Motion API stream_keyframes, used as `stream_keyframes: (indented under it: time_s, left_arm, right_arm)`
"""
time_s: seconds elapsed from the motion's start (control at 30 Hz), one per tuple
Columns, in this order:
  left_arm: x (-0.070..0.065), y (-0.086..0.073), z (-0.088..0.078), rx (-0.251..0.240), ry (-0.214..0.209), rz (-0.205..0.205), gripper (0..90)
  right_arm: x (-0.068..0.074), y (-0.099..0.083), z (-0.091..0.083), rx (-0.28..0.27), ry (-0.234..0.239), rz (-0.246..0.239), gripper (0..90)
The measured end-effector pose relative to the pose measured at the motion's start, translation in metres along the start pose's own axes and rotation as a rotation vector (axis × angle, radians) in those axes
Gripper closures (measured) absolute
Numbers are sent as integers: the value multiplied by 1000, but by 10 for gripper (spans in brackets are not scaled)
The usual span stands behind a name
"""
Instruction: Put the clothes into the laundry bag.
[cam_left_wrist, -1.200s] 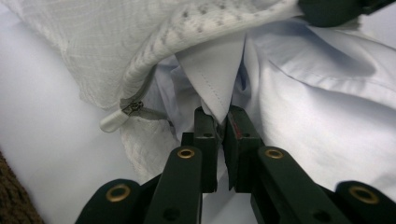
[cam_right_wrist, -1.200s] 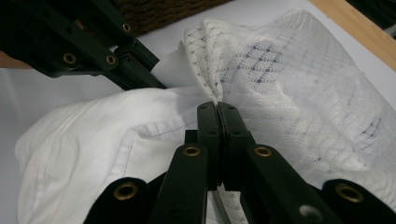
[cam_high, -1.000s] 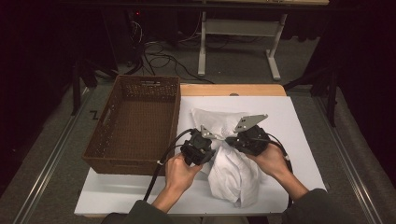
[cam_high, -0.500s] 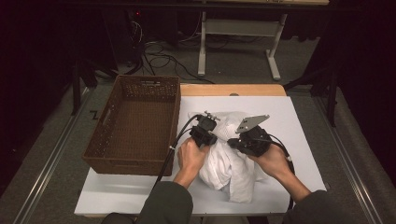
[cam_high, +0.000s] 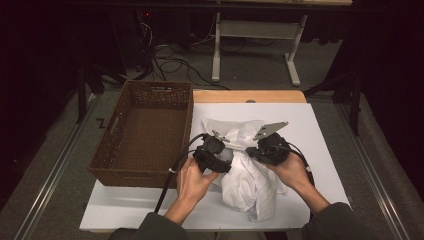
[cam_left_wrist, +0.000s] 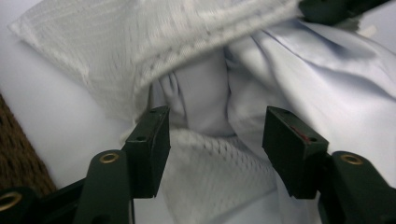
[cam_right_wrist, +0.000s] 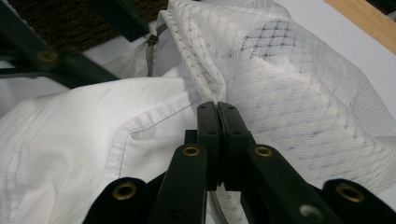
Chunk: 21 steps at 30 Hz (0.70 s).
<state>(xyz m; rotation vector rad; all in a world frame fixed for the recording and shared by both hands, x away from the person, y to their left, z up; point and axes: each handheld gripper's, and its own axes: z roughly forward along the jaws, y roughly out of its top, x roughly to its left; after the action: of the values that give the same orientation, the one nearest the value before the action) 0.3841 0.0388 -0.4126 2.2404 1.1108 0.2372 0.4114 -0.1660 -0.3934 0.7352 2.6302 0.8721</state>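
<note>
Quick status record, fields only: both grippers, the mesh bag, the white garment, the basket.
left gripper: jaws have just been opening, apart, bag mesh between them, not clamped
right gripper: shut on mesh bag edge
mesh bag: on white board, mouth held up
white garment: partly inside the bag
basket: left of the bag

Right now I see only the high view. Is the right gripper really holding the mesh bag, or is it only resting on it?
Observer: The right gripper holds it. Its jaws are shut on the seamed edge of the mesh bag.
Operator: And the left one?
Observer: The left gripper has just been opening its jaws. Mesh lies between them, but the pads do not press on it.
Operator: What is ahead of it?
Observer: The white garment, bunched in folds under the bag's rim.
</note>
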Motion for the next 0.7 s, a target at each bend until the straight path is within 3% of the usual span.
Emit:
stream_keyframes:
  time_s: [0.13, 0.23, 0.37, 0.43, 0.53, 0.6, 0.7]
  left_arm:
    - [-2, -10, -9, -9, -36, 9, 382]
    - [-10, -14, -9, -25, -19, 32, 289]
    - [-19, -13, 8, 18, 5, 68, 271]
    - [-20, -9, 19, 28, -11, 71, 284]
    - [-23, -2, 33, 18, -34, 80, 354]
    - [-24, 4, 42, 9, -59, 78, 465]
    - [-24, 9, 49, 1, -61, 70, 666]
  right_arm:
    - [0, 2, 4, 6, 1, -1, 896]
    - [0, 4, 6, 9, 1, -4, 896]
    - [1, 7, 9, 11, 5, 6, 896]
    - [3, 8, 9, 13, 4, -1, 896]
    - [4, 8, 9, 19, 7, -7, 896]
    - [2, 7, 8, 17, 11, -9, 896]
    - [0, 6, 8, 16, 10, -2, 897]
